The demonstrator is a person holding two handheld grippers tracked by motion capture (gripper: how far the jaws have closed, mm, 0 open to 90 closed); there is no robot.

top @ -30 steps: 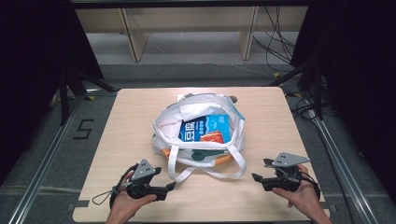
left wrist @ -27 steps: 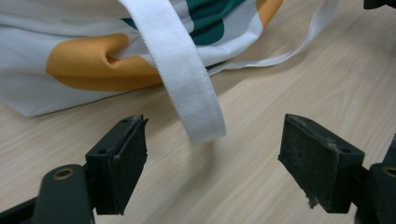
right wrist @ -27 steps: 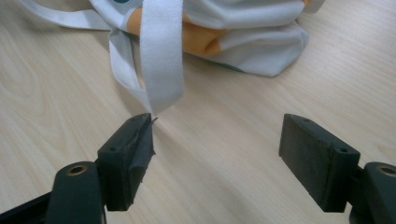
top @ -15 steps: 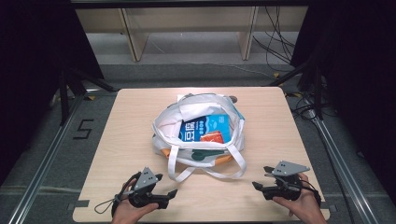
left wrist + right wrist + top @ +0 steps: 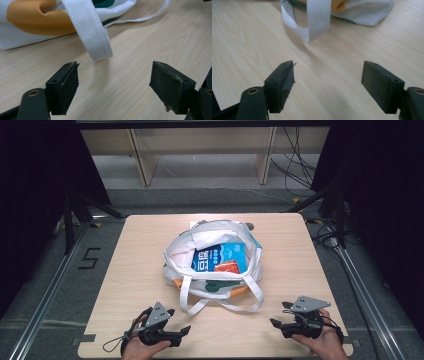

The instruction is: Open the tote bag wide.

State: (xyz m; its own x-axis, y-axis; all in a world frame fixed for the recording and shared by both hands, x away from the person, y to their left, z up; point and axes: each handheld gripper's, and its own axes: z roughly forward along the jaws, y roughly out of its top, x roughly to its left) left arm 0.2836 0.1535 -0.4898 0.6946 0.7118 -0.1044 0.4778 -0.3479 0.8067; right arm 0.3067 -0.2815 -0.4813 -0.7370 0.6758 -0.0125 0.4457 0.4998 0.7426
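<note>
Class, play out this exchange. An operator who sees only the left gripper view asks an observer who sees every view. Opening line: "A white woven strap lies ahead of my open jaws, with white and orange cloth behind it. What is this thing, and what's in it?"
Observer: It is a white cloth tote bag lying open on the light wooden table, with a blue printed packet inside.
Operator: Where is the other gripper?
Observer: The right gripper is near the table's front right corner, jaws open and empty.
Operator: Is it touching the bag?
Observer: No. A second white strap loop lies ahead of its jaws, apart from them.
</note>
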